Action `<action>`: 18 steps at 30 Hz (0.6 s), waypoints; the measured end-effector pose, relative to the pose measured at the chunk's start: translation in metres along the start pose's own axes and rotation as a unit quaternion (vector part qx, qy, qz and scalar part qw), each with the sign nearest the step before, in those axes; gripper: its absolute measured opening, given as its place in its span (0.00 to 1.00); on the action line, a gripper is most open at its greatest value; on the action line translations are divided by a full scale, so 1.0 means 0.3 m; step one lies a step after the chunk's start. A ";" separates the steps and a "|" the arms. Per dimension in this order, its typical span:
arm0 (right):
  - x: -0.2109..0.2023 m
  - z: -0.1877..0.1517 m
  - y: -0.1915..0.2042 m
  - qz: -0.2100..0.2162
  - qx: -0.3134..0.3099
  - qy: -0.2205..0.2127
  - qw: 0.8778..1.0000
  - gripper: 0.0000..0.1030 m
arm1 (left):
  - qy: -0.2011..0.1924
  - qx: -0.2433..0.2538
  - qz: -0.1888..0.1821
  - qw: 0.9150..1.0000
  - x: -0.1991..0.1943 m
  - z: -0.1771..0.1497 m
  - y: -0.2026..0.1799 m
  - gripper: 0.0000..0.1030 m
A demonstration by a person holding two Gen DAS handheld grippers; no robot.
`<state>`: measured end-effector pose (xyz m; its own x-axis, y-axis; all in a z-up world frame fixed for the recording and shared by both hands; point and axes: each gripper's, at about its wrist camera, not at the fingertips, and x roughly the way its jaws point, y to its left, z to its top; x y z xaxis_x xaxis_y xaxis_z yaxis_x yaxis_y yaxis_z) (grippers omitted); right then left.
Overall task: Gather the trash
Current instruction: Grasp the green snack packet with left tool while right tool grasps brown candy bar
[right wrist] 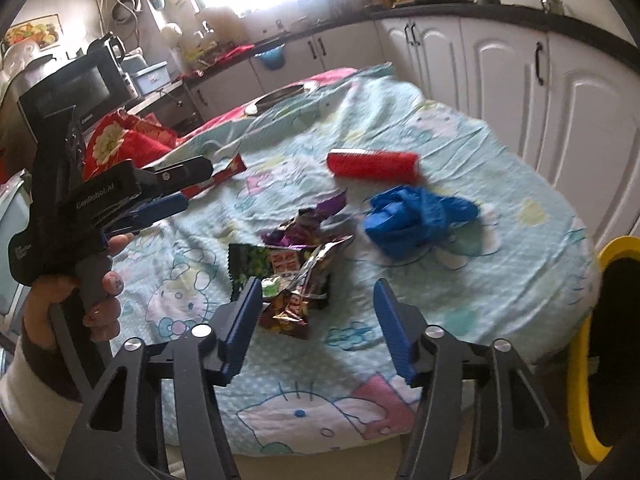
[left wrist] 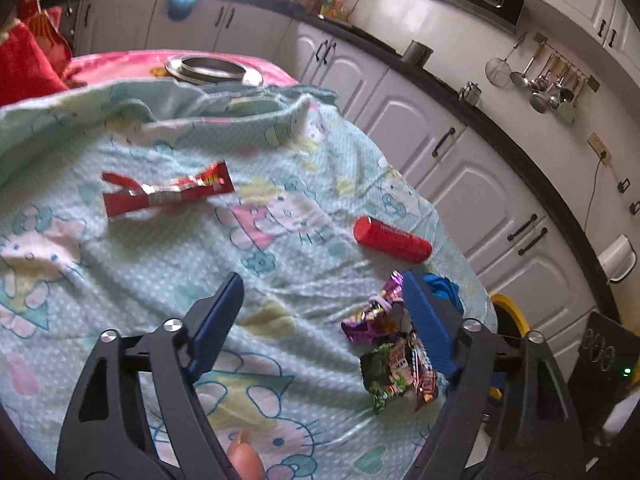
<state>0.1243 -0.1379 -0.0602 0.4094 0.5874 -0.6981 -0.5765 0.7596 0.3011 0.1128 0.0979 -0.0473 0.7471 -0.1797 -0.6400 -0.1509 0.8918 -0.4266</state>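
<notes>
A round table (left wrist: 132,280) under a pale blue cartoon cloth holds trash. A red wrapper (left wrist: 168,194) lies at the far left, a red cylinder (left wrist: 394,238) to the right, and a pile of shiny snack wrappers (left wrist: 394,354) beside my left gripper's right finger. My left gripper (left wrist: 320,292) is open and empty above the cloth. In the right wrist view the snack wrappers (right wrist: 288,276) lie just ahead of my right gripper (right wrist: 318,294), which is open and empty. A crumpled blue glove (right wrist: 416,220) and the red cylinder (right wrist: 374,165) lie beyond. The left gripper (right wrist: 176,186) shows at the left.
A yellow-rimmed bin (right wrist: 580,360) stands by the table's right edge. A steel plate (left wrist: 214,70) sits at the table's far side. White kitchen cabinets (left wrist: 472,184) with a black counter run behind. Red cushions (left wrist: 28,64) lie at the far left.
</notes>
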 end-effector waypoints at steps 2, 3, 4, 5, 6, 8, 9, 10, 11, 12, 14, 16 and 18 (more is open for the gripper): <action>0.017 -0.002 -0.001 0.006 0.004 0.007 1.000 0.49 | 0.014 0.000 -0.010 1.000 0.013 -0.008 0.001 0.68; 0.027 -0.004 -0.001 0.009 0.006 0.012 1.000 0.47 | 0.024 0.004 -0.015 1.000 0.022 -0.016 -0.003 0.65; 0.036 -0.006 -0.001 0.012 0.006 0.016 1.000 0.44 | 0.031 0.007 -0.018 0.999 0.029 -0.024 -0.007 0.64; 0.043 -0.006 0.000 0.014 0.006 0.019 1.000 0.42 | 0.037 0.009 -0.022 0.999 0.038 -0.030 -0.012 0.64; 0.053 -0.010 -0.002 0.017 0.008 0.025 1.000 0.37 | 0.043 0.011 -0.026 0.999 0.044 -0.035 -0.016 0.63; 0.062 -0.016 -0.005 0.022 0.010 0.032 0.999 0.30 | 0.057 0.020 -0.034 0.998 0.061 -0.050 -0.033 0.61; 0.065 -0.022 -0.006 0.022 0.009 0.035 0.999 0.27 | 0.061 0.024 -0.035 0.997 0.068 -0.056 -0.039 0.59; 0.065 -0.026 -0.004 0.021 0.008 0.037 0.999 0.23 | 0.069 0.029 -0.036 0.997 0.076 -0.064 -0.047 0.57; 0.064 -0.031 -0.006 0.022 0.008 0.038 0.999 0.21 | 0.073 0.032 -0.038 0.996 0.080 -0.069 -0.053 0.56; 0.063 -0.034 -0.007 0.022 0.009 0.039 0.999 0.18 | 0.079 0.037 -0.039 0.995 0.086 -0.078 -0.061 0.55; 0.058 -0.040 -0.012 0.024 0.012 0.039 0.999 0.17 | 0.089 0.043 -0.039 0.994 0.094 -0.091 -0.071 0.48; 0.058 -0.043 -0.019 0.024 0.014 0.041 0.999 0.16 | 0.096 0.045 -0.038 0.994 0.100 -0.100 -0.074 0.45; 0.051 -0.046 -0.025 0.023 0.016 0.040 0.999 0.16 | 0.102 0.046 -0.038 0.993 0.103 -0.110 -0.072 0.40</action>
<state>0.1252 -0.1384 -0.0822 0.3242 0.5994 -0.7319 -0.5701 0.7412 0.3545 0.1177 0.0595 -0.0788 0.6062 -0.3193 -0.7284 -0.0331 0.9049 -0.4242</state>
